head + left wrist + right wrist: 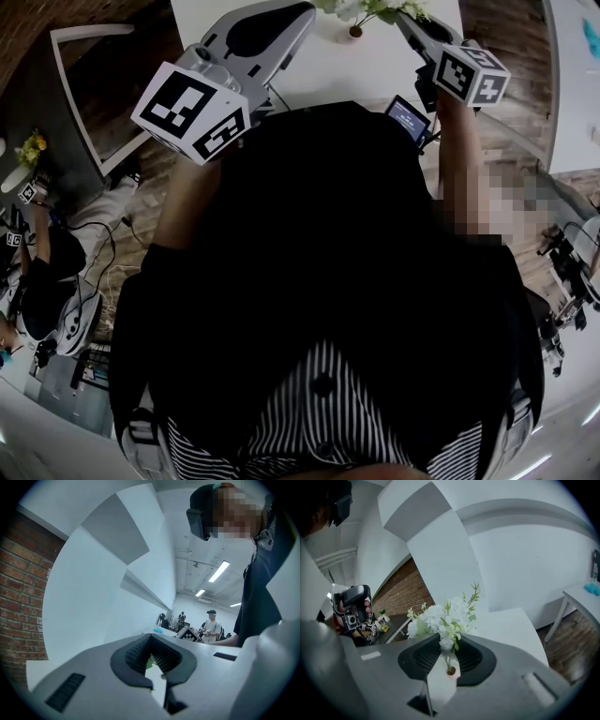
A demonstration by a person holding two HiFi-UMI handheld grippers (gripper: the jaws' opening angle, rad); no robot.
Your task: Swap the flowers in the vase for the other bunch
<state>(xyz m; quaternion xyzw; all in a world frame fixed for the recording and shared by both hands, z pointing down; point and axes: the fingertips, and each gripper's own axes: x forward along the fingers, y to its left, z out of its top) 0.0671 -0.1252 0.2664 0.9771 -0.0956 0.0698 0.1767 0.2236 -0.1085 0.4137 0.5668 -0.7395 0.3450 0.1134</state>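
Observation:
A bunch of white flowers with green leaves [440, 618] stands in a small vase whose brown mouth [451, 671] shows low between the jaws. My right gripper [448, 641] is shut on the bunch just under the blooms, above the vase mouth. The head view shows the same flowers [370, 9] and the vase [355, 31] at the far edge of the white table [375, 70], with the right gripper [405, 19] beside them. My left gripper [305, 11] hangs over the table left of the vase, jaw tips together and empty [150, 639]. The other bunch is hidden.
A small screen device [409, 117] sits at the table's near edge. A white frame [75, 94] stands on the floor to the left. Yellow flowers [33, 148] lie far left near another person. Another white table [581, 595] is to the right.

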